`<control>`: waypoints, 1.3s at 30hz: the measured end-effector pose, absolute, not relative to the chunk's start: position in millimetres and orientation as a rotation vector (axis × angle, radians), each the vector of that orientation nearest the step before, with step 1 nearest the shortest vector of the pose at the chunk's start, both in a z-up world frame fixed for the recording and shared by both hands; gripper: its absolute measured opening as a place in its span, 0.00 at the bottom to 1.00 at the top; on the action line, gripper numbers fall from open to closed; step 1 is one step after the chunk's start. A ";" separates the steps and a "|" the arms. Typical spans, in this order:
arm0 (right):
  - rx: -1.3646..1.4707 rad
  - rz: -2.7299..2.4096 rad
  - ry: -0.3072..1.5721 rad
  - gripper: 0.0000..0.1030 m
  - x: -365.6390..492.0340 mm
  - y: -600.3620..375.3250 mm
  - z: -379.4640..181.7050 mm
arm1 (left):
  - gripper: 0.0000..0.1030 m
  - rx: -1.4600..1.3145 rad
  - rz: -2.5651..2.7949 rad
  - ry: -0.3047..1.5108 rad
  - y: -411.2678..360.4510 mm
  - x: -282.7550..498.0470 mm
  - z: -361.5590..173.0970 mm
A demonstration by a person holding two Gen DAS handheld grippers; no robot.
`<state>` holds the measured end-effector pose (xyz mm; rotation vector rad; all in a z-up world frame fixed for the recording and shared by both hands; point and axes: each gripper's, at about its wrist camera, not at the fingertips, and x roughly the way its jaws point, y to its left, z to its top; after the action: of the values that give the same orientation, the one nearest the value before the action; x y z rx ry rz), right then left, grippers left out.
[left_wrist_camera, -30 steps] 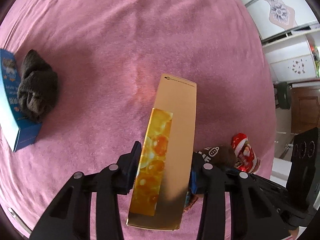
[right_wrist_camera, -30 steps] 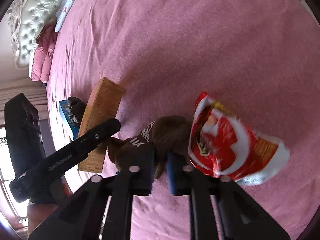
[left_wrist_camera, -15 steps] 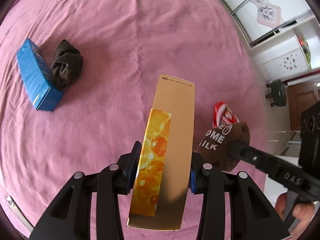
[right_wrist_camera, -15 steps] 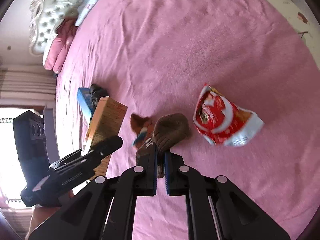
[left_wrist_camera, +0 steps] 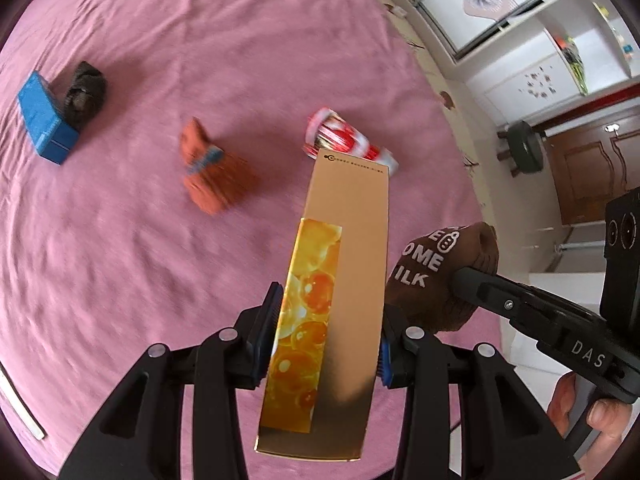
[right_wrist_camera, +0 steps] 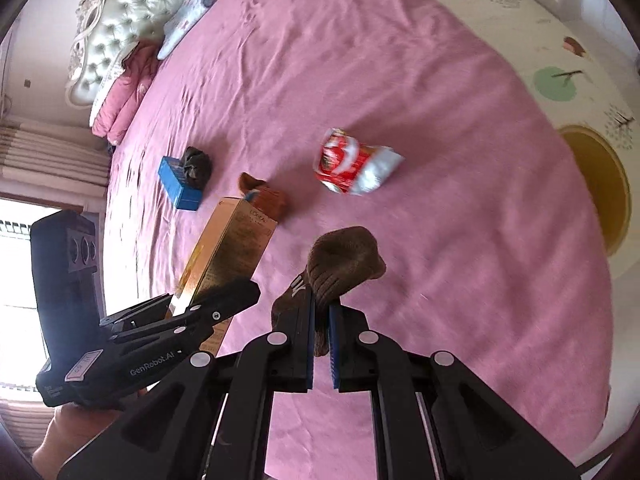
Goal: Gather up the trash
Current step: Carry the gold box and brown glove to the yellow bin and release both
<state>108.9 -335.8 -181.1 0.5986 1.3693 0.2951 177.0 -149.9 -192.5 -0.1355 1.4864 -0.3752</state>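
While the left hand-held gripper (left_wrist_camera: 324, 340) clamps the tall gold cardboard box (left_wrist_camera: 340, 292) and the right hand-held gripper (right_wrist_camera: 320, 344) pinches the brown knitted sock (right_wrist_camera: 340, 264), both seemingly lifted above the pink bed (right_wrist_camera: 400, 60), keep grips firm and carry steadily.

Open bedspread (right_wrist_camera: 420, 92) beyond snack bag (right_wrist_camera: 354, 162); orange sock (left_wrist_camera: 210, 172) near.

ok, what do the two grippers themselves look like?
Both match: the left gripper and right gripper have matte black plastic linkage arms with silver rivets and blue ribbed pads. The black handle blocks carry white lettering, "GenRobot.AI" and "DAS". Bare hands, no cables visible.
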 end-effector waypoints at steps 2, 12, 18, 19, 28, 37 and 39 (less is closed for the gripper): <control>0.609 0.275 1.360 0.06 95.7 -349.8 -178.5 | 0.39 -0.140 -0.390 1.488 -161.8 164.3 -188.6; 0.645 0.195 1.315 0.06 53.9 -427.5 -168.4 | 0.39 -0.097 -0.484 1.487 -246.8 139.1 -179.2; 0.660 0.165 1.291 0.06 48.7 -479.8 -166.5 | 0.39 -0.073 -0.524 1.495 -306.5 136.8 -179.9; 0.665 0.160 1.287 0.06 48.4 -488.4 -166.6 | 0.39 -0.067 -0.531 1.496 -315.1 137.8 -180.4; 0.713 0.110 1.260 0.06 52.4 -570.3 -169.7 | 0.39 -0.034 -0.589 1.522 -400.7 149.3 -187.1; 0.750 0.049 1.238 0.06 66.0 -642.4 -182.0 | 0.39 0.006 -0.626 1.548 -471.9 169.1 -199.9; 0.755 0.036 1.234 0.06 69.3 -655.9 -185.6 | 0.39 0.016 -0.635 1.555 -487.5 174.4 -203.2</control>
<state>69.3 -655.9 -185.6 0.7549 1.2343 0.0362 174.4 -487.5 -203.2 0.0164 1.5548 -0.6355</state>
